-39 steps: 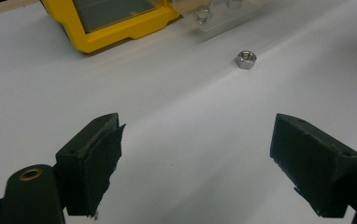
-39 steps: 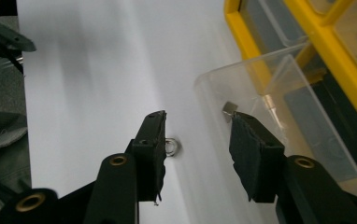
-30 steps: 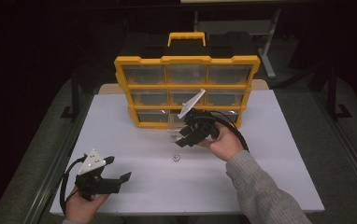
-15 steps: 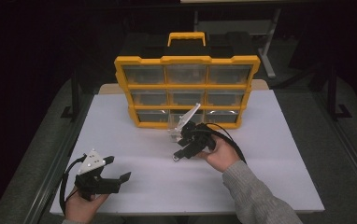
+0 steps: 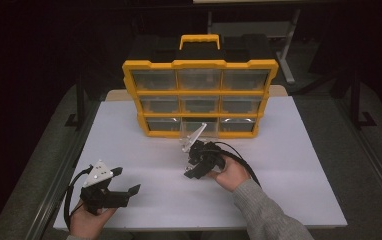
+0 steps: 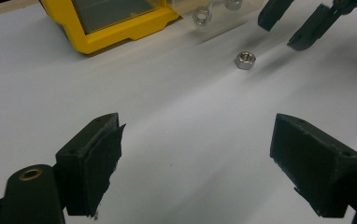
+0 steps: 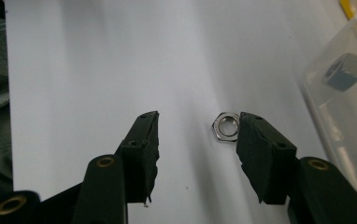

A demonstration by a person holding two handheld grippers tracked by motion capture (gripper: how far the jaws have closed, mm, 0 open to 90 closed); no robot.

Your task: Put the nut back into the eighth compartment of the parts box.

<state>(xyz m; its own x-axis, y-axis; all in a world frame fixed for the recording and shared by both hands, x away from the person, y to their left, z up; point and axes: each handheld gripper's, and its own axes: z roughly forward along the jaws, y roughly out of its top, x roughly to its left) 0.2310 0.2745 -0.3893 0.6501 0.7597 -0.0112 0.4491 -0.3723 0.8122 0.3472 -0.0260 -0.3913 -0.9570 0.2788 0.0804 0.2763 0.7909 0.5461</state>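
While both hands are working over the white surface (image 5: 299,165), the scene is reading left to right as follows:
Left hand-held gripper (image 5: 127,182): it is resting low at the near left of the surface, in the person's left hand (image 5: 86,220); its jaws are standing wide apart and are holding nothing, as the left gripper view is showing.
Nut (image 7: 227,126): it is lying flat on the surface, just in front of the organizer, well apart from the left hand-held gripper; in the left gripper view it is showing at (image 6: 245,59).
Right hand-held gripper (image 7: 197,140): it is hanging low over the nut with its jaws partly open, having just been opening; the nut is sitting between the fingertips, just beside the right-hand one in the right gripper view, and the pads are not pressing on it.
Organizer (image 5: 199,64): yellow, with clear drawers, it is standing upright at the far middle of the surface.
Clear drawer (image 7: 349,102): it is lying just beside the right hand-held gripper, with more nuts showing through its wall.
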